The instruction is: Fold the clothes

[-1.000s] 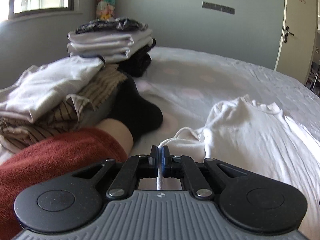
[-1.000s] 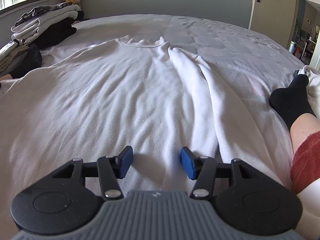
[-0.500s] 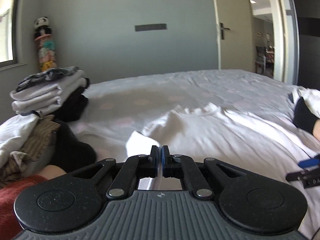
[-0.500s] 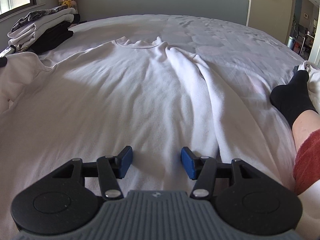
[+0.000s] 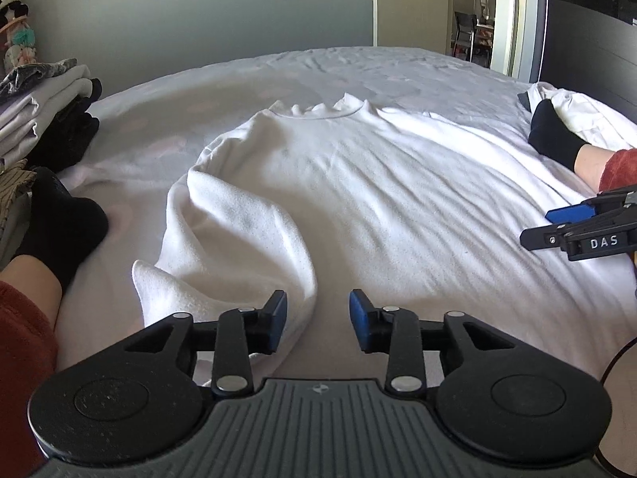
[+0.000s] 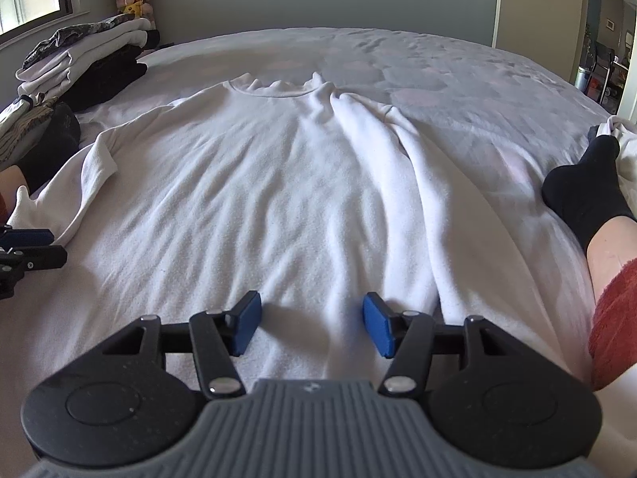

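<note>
On the bed (image 5: 418,63) in front of me a white sweater (image 6: 278,183) lies spread flat, collar at the far end, hem near me. My left claw (image 5: 317,320) hangs just above the near left part of the sweater, its blue pads (image 5: 277,320) apart and holding nothing; the left sleeve (image 5: 223,247) lies bunched and folded inward just ahead of it. My right claw (image 6: 311,328) hovers over the hem toward the right, its pads also apart and empty, with the right sleeve (image 6: 402,167) folded lengthwise along the body ahead of it. A stack of folded clothes (image 6: 87,59) sits far left on the bed. My feet in black socks (image 6: 585,191) rest at either side of the sweater.
</note>
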